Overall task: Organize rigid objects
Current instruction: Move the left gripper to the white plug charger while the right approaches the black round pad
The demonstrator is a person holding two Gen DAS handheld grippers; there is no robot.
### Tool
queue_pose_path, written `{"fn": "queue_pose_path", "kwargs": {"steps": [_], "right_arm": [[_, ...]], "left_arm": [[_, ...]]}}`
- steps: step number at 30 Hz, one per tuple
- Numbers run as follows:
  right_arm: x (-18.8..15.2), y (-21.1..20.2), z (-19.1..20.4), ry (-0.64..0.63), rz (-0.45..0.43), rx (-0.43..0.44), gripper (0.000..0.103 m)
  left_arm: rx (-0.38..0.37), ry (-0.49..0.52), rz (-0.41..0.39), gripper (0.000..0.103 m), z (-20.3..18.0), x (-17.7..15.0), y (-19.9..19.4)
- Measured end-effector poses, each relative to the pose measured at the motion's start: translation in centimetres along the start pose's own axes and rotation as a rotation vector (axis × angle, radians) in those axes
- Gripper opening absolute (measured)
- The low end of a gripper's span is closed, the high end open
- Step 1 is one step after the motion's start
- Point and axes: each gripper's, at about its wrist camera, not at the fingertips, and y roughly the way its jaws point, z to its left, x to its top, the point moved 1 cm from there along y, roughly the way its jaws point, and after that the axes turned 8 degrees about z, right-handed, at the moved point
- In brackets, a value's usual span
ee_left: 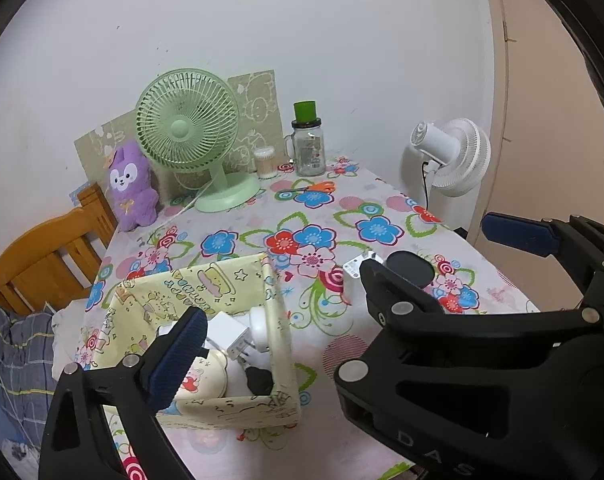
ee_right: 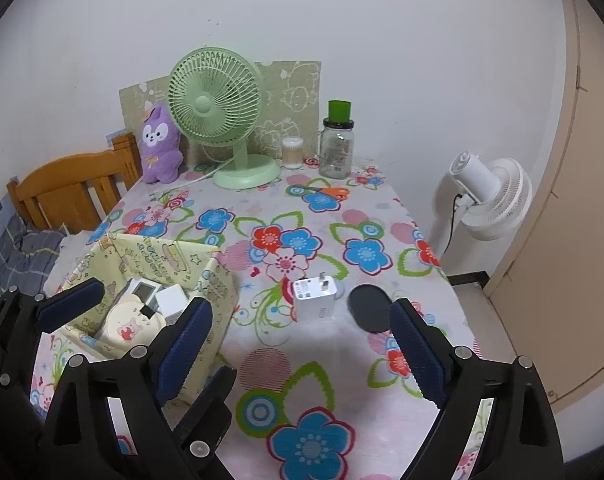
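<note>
On floral cloth, boxy white charger point(ee_right: 314, 298), flat black disc point(ee_right: 369, 309) (round)

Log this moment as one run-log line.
left gripper: open, empty | right gripper: open, empty | white charger, dark disc: on table | yellow box: partly filled

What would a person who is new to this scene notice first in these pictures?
The loud flowered tablecloth fills both views. At its far edge by the wall stand a green fan and, to its left, a purple plush toy. Nearer, at the left, a yellow cloth box already holds small items, while a white charger and a black disc still lie on the cloth to its right.
</note>
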Motion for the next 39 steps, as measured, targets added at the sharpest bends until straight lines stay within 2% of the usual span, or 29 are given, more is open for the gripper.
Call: {"fn": "queue_pose_path", "kwargs": {"steps": [14,39], "right_arm": [[-0.1,-0.1,-3.0,0.014,-0.021,-0.03,0.097],[-0.3,5.2,-7.2,-0.004,0.027,-0.037,0.098]], "left_arm": [[-0.033,0.032,-0.011,0.103,-2.8,1.0,0.9],[-0.071,0.028,0.051,0.103,-6.3,1.7,6.7]]}}
